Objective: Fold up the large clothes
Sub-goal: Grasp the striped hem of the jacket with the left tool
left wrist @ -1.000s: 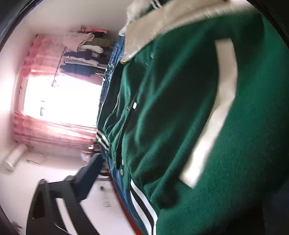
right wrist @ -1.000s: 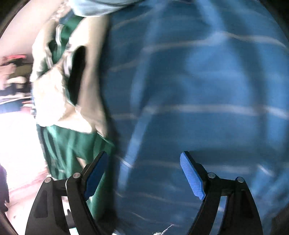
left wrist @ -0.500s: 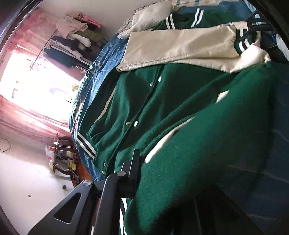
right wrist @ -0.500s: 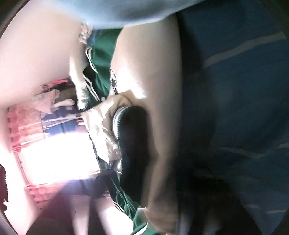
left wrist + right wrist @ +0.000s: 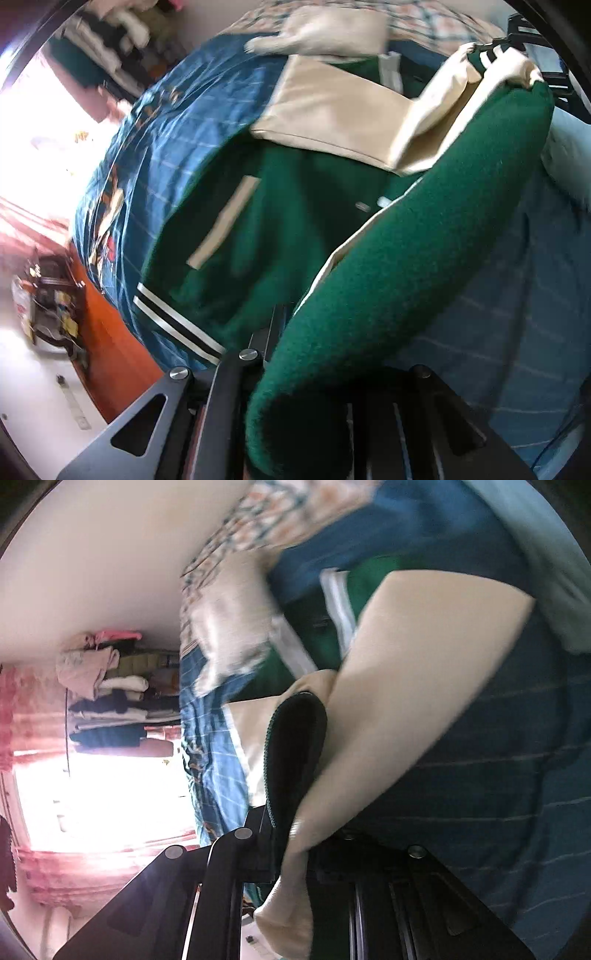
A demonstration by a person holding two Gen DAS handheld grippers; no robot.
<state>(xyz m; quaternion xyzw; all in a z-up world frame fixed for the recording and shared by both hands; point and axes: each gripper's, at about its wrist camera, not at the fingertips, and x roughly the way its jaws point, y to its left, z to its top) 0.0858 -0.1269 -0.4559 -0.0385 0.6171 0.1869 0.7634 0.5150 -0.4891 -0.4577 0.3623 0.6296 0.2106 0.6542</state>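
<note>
A green varsity jacket (image 5: 280, 221) with cream sleeves (image 5: 332, 107) and striped hem lies on a blue bedspread (image 5: 170, 147). My left gripper (image 5: 314, 373) is shut on the jacket's green edge (image 5: 406, 266) and lifts that side above the body. My right gripper (image 5: 314, 849) is shut on the cream sleeve and dark cuff (image 5: 295, 746) and holds it raised; in the left wrist view the right gripper shows at the top right (image 5: 532, 48). The fingertips of both are hidden by cloth.
A cream pillow (image 5: 325, 33) and patterned bedding (image 5: 280, 520) lie at the bed's head. A light blue cloth (image 5: 554, 572) is at the right. A clothes rack (image 5: 107, 694), bright window with pink curtains (image 5: 92, 794) and orange bed frame (image 5: 107, 332) stand beyond.
Both grippers closed on the jacket and lifted it: the left raised the green side over the body, the right, open over the bedspread a second ago, took the cream sleeve.
</note>
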